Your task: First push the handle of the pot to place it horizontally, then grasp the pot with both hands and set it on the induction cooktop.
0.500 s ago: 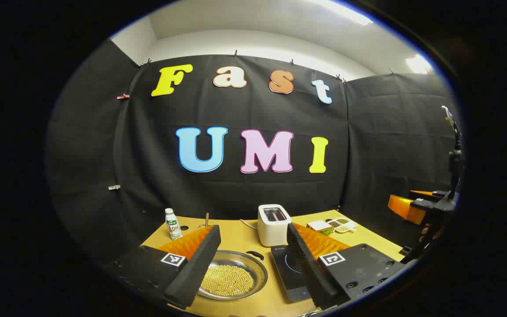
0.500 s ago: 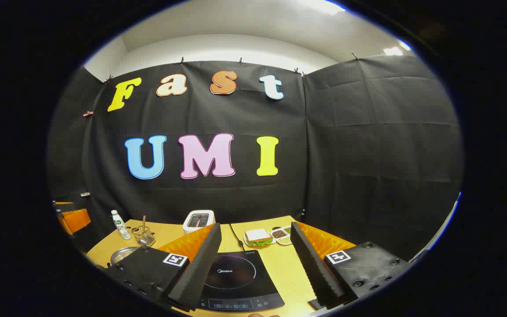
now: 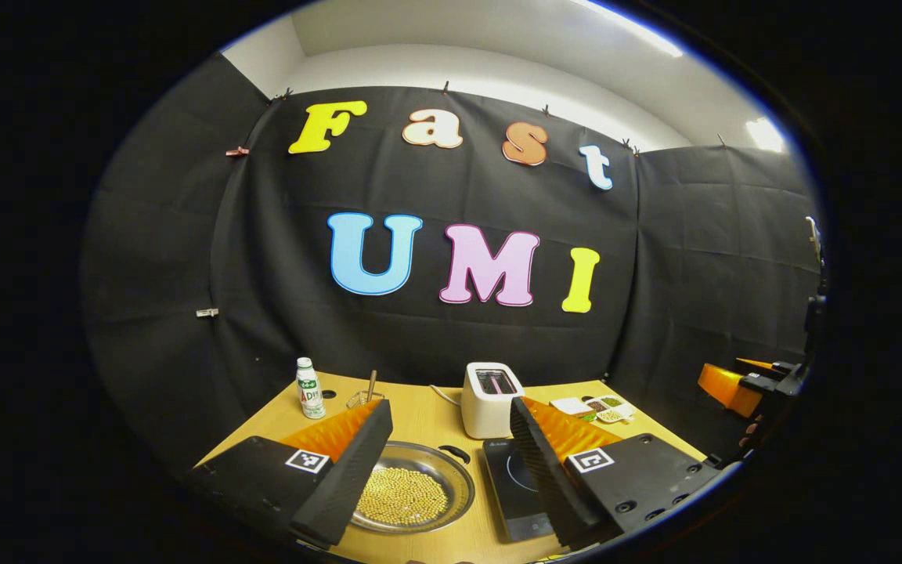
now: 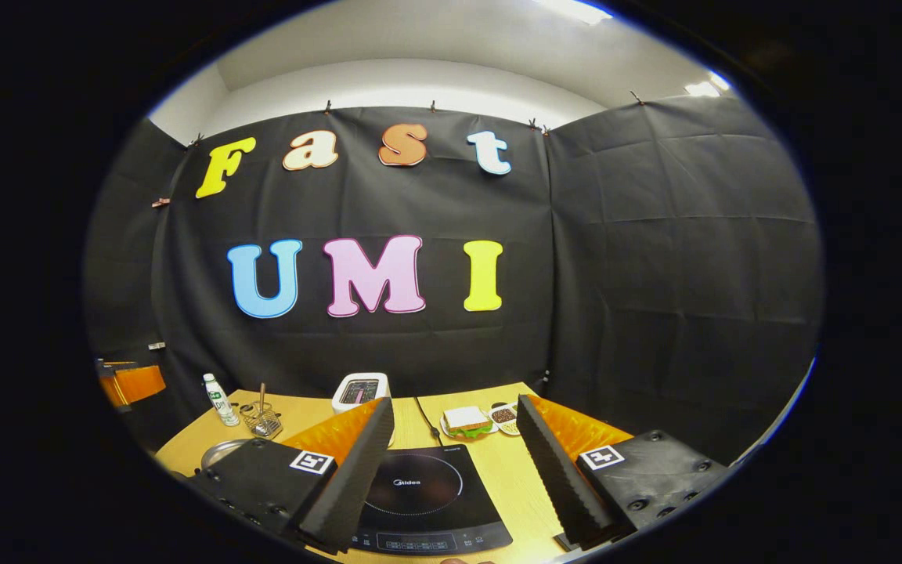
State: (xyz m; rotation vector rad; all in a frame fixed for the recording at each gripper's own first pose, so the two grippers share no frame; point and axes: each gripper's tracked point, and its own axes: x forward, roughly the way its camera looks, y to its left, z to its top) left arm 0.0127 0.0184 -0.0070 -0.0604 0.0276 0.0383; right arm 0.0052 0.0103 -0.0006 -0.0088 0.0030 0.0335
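Steel pot (image 3: 412, 486), its bowl full of pale yellow beads, sat on the wooden counter (image 3: 427, 419) directly beyond my left tongs (image 3: 443, 478), which hung above it spread wide and holding nothing. One black handle (image 3: 455, 452) showed on the pot's far right rim, toward the toaster (image 3: 490, 398); by my reading the handle line ran diagonally, from near left to far right, not yet level across the counter. The induction cooktop (image 3: 515, 478) lay just right of the pot. My right tongs (image 4: 451, 470), likewise spread and empty, hovered over that cooktop (image 4: 420, 493), with a sliver of the pot's rim (image 4: 220, 452) off to their left. The left tongs were plainly the nearer pair, so I judged the first nudge on the handle would fall to them, and the pot would afterwards travel rightward.
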